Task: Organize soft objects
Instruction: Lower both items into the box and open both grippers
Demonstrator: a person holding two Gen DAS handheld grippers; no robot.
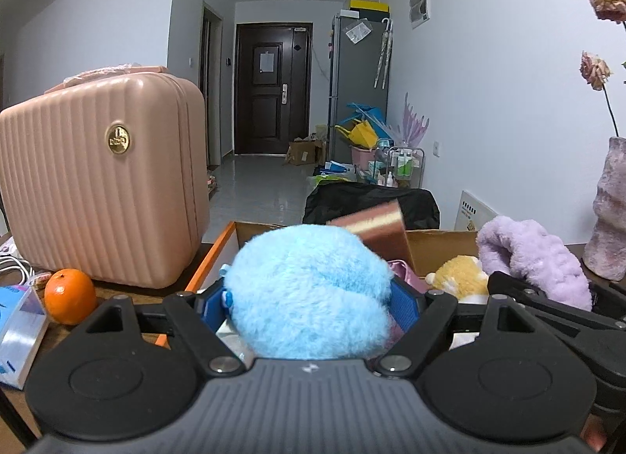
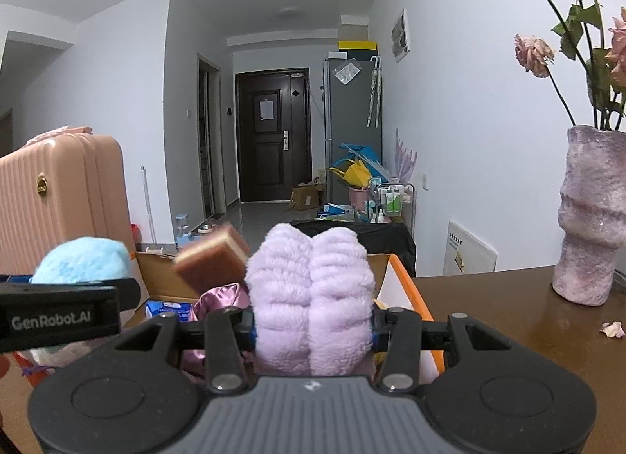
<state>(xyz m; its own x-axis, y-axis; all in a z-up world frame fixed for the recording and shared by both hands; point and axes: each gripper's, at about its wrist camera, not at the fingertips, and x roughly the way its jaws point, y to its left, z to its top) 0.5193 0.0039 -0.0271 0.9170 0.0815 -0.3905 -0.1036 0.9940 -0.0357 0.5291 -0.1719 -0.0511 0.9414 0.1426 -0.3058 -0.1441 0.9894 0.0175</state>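
A cardboard box (image 2: 403, 289) with an orange rim stands on the brown table (image 2: 508, 309), and both held things are seen just above it. The larger — a round, pale-blue plush ball (image 1: 313, 293) with short dense fluff — is clamped between the blue pads of the left gripper (image 1: 313, 309), whose jaws stand wide around it. A folded lilac fleece cloth (image 2: 311, 297), ribbed and thick, is pinched by the right gripper (image 2: 313, 330), its jaws closed narrower. A small yellow plush toy (image 1: 461, 278) lies inside the box.
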